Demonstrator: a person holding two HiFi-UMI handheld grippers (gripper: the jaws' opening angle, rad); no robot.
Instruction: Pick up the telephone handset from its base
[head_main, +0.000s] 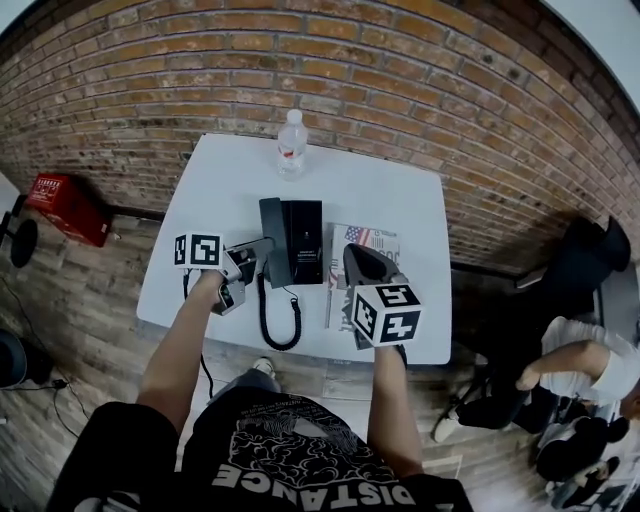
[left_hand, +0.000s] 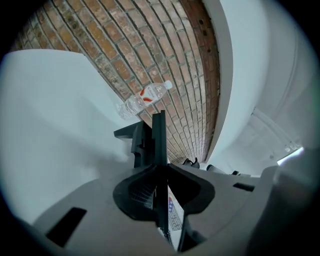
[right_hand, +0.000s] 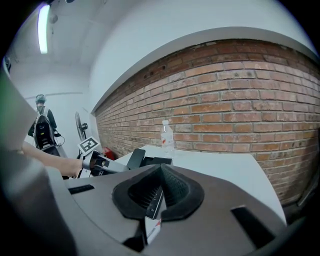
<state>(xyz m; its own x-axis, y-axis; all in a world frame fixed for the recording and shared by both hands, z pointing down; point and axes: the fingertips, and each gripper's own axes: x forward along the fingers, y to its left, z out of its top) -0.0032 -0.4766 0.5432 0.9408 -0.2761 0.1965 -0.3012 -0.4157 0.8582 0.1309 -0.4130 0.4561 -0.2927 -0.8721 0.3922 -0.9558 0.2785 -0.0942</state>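
Left gripper (left_hand: 160, 169): jaws clamped on the handset (left_hand: 159, 137), which stands edge-on between them; nothing else in the grip
Handset: at the left side of the base (head_main: 303, 243), its near end in the jaws; in the right gripper view it looks tilted against the base; whether it is wholly clear of the cradle I cannot tell
Cord (head_main: 280, 322): coiled; loops from the base toward the table's front edge
Right gripper (right_hand: 161, 169): jaw tips together, holding nothing; poised over a magazine (head_main: 375, 240) just right of the base
Table (head_main: 230, 190): white; water bottle (head_main: 291, 143) upright near the far edge, well behind the base
Beyond: brick wall (head_main: 420, 90); red case (head_main: 68, 207) on the floor at left
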